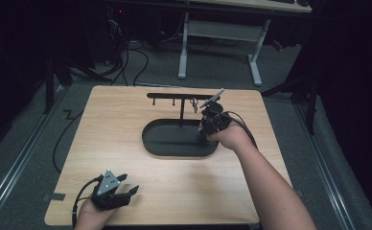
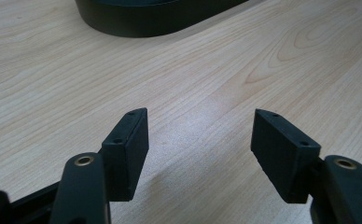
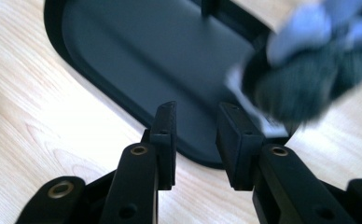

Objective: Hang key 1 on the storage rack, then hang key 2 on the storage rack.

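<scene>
Tray: my black tray [image 1: 179, 143] lies mid-surface [image 1: 126, 191].
Right claw [image 3: 195, 135]: I hold it low over the tray's right end, part open, empty.
Left claw [image 2: 200, 149]: resting near me, wide open, empty.

No readable text, label, brand, number or sign anywhere. Nothing printed on black tray [image 1: 174, 143], on wooden table [image 1: 126, 120], or on either gripper's black fingers [image 2: 128, 149]. Blurred grey-blue thing [image 3: 309, 56] beyond right fingertips: any marking too smeared to read.
</scene>
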A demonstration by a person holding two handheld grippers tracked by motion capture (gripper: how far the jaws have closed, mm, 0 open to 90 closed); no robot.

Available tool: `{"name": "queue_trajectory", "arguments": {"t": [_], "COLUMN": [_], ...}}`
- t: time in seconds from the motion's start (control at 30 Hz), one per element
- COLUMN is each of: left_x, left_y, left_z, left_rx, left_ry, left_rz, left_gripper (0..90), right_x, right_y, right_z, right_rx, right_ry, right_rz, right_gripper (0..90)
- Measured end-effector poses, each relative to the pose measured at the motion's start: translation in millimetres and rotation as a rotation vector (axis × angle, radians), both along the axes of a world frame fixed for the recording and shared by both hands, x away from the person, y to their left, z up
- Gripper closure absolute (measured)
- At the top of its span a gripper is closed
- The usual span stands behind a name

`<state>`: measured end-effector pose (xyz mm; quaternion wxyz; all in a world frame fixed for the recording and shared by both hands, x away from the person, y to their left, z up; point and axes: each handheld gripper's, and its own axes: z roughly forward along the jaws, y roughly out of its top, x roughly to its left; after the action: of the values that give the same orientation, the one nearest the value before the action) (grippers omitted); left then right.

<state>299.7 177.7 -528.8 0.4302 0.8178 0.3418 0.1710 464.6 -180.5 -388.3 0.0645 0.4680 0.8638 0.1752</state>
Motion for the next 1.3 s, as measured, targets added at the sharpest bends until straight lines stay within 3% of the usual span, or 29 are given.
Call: {"name": "queue_trajectory", "arguments": {"t": [0.23,0.57,0.83,1.03,1.23,1.3], "left_x": [0.2,-0.7,-3.7,-3.9,-3.7,-5.1], "left_y": [-1.2,-3.9,-7.9,-10.0,-11.4,-12.9], "left_z": [-0.7,-0.3,0.9,2.3,3.7,5.1], "left_rx": [-0.001,-0.011,-0.006,-0.006,-0.019,-0.016], "left_ry": [-0.001,-0.001,-0.004,-0.009,-0.006,-0.014], "left_rz": [0.001,-0.011,-0.015,-0.009,-0.004,-0.004], "left_gripper": [37.5,37.5,37.5,37.4,37.4,37.3], "right_x": [-16.2,-52.2,-87.6,-116.3,-151.7,-169.2], "right_y": [-18.1,-48.1,-77.6,-91.7,-101.7,-107.7], "right_z": [-23.8,-58.7,-86.3,-102.5,-115.5,-120.2], "right_rx": [0.041,0.146,0.220,0.217,0.257,0.277], "right_ry": [0.009,-0.029,-0.136,-0.234,-0.357,-0.418], "right_rz": [-0.023,-0.057,-0.128,-0.128,-0.134,-0.175], "right_gripper": [66.6,61.2,54.1,43.9,33.4,28.9]}}
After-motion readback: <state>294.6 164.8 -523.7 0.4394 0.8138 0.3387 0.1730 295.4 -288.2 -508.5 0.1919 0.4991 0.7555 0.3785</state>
